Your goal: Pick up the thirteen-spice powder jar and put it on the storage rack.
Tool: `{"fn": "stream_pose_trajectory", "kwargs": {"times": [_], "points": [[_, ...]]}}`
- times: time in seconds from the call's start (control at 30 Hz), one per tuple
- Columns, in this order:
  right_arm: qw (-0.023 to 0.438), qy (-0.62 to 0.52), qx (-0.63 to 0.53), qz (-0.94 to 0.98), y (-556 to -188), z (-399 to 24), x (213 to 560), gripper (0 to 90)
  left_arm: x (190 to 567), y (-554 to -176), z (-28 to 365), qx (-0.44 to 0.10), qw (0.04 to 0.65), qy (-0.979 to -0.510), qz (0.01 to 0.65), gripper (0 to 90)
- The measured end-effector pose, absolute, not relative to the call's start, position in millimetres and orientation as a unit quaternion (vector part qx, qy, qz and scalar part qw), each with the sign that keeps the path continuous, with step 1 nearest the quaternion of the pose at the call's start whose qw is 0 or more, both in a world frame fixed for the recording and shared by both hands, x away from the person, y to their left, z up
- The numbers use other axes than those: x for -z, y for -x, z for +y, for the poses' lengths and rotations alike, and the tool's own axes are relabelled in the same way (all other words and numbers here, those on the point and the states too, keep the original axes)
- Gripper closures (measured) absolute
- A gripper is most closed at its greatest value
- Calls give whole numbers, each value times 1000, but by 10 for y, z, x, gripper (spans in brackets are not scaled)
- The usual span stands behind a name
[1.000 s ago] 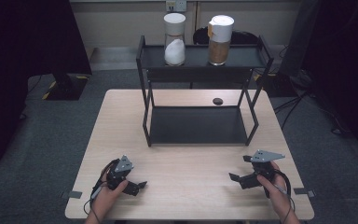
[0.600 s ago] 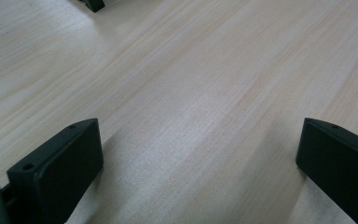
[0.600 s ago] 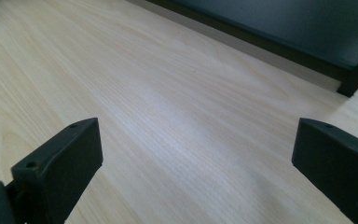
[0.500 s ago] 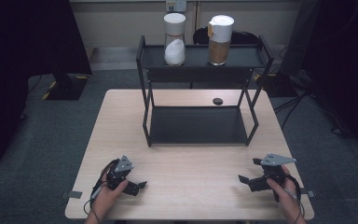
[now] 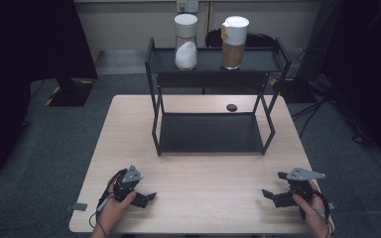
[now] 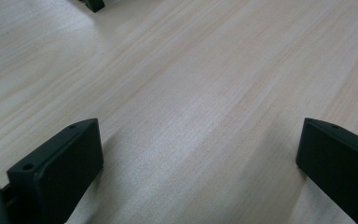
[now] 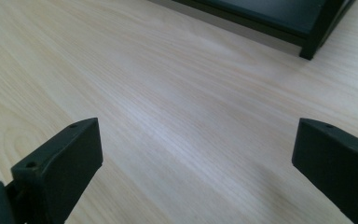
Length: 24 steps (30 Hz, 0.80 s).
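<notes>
Table (image 5: 203,198): pale wood, spans the middle and lower frame of the high view.
Rack (image 5: 211,134): black two-tier frame, upper centre, standing on the table.
Brown jar (image 5: 234,42): top shelf, right of the white jar.
White jar (image 5: 185,41): top shelf, just beside the brown jar, apart from it.
Left gripper (image 5: 146,197): lower left, low over the bare table, jaws wide, holding nothing.
Right gripper (image 5: 272,194): lower right, jaws wide, holding nothing.
Dark disc (image 5: 231,107): small, on the table behind the rack.
</notes>
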State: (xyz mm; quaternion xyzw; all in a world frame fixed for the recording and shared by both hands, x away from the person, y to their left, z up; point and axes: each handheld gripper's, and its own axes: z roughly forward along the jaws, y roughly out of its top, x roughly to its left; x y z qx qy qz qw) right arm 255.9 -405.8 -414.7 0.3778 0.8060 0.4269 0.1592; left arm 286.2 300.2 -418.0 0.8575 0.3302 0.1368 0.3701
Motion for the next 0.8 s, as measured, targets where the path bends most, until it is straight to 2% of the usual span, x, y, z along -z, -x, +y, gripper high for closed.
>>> {"fn": "stream_pose_trajectory", "kwargs": {"times": [0.5,0.8], "points": [[161,-379,-402,818,-2501,-4202,4125,7,4180,-2862,3002,-137,370,-857,330,0],[167,-358,-354,848,-2551,-4050,4108,0,4179,-2863,3001,-137,370,-858,330,0]]}}
